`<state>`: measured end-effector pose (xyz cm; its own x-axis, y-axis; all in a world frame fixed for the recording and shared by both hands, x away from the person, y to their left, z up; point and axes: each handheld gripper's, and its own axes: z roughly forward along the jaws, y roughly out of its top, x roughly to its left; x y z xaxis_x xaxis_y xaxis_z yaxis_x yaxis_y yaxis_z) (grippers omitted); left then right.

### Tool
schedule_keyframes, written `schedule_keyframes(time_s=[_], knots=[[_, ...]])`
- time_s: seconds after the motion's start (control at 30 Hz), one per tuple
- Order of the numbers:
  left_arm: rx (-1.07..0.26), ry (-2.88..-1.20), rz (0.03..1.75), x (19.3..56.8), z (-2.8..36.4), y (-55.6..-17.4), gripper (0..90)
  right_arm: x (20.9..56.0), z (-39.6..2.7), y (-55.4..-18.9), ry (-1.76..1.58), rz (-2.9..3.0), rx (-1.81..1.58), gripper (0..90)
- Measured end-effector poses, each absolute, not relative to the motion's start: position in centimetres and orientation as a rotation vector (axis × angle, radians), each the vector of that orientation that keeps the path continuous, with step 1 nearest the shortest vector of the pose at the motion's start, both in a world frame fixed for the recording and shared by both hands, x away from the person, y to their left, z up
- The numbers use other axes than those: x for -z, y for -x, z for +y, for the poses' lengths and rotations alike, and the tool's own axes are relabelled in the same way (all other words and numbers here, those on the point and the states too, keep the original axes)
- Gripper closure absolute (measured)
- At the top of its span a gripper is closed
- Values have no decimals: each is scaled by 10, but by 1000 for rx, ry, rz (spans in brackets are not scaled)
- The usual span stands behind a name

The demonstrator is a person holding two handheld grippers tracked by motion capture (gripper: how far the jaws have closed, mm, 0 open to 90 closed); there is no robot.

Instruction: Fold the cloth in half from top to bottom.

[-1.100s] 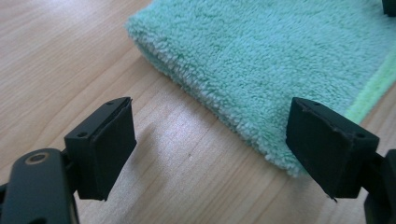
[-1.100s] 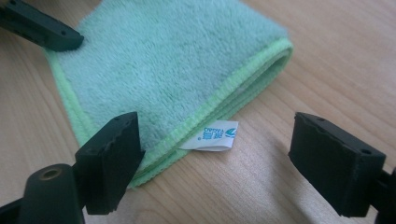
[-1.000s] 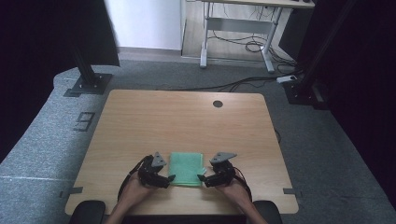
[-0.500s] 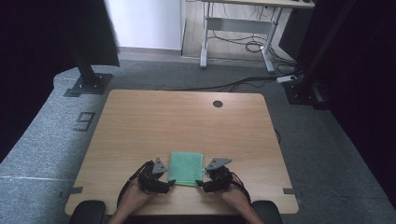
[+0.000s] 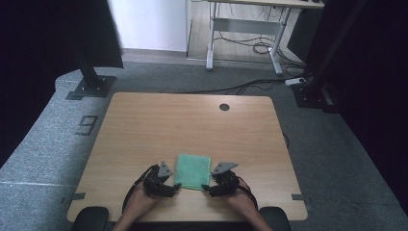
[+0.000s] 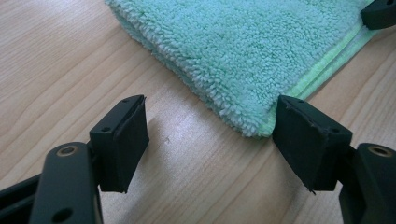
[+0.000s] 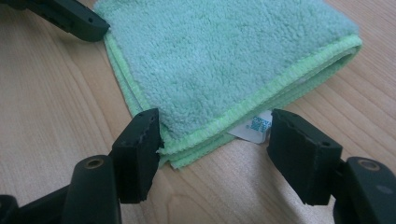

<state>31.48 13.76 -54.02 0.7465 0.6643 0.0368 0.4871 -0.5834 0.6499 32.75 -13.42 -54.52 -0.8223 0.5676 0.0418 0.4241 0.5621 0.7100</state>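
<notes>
A folded green towel (image 5: pixel 192 171) lies flat on the wooden table (image 5: pixel 192 120) near its front edge. My left gripper (image 5: pixel 177 188) sits at the towel's near left corner. In the left gripper view the towel (image 6: pixel 252 51) has its corner between the jaws of that gripper (image 6: pixel 210 140); one pad brushes the hem and the other stands clear. My right gripper (image 5: pixel 206 188) is at the near right corner. In its own view, this gripper (image 7: pixel 215 144) straddles the towel (image 7: pixel 224 60) corner and a white label (image 7: pixel 254 126). Both sets of jaws have just been closing but do not pinch the cloth.
A round cable hole (image 5: pixel 224 107) sits at the table's far side. The front edge of the table runs just below both hands. Black stands (image 5: pixel 91 72) and a desk frame (image 5: pixel 240 38) stand on the grey floor beyond the table.
Both grippers have drawn slightly toward the front edge and in toward the towel's near corners, and their jaws have narrowed. The towel has stayed in place.
</notes>
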Motion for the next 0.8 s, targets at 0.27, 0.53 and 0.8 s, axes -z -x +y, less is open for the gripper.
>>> schedule_keyframes(time_s=[0.27, 0.53, 0.8], knots=[[-358, -2303, 873, 541, 137, -323, 263, 546, -136, -335, -848, 2591, -1104, 341], [-355, -2294, 883, 541, 135, -340, 282, 545, -136, -348, -859, 2571, -1093, 341], [-335, -2272, 906, 541, 132, -358, 328, 546, -140, -363, -912, 2562, -1097, 340]])
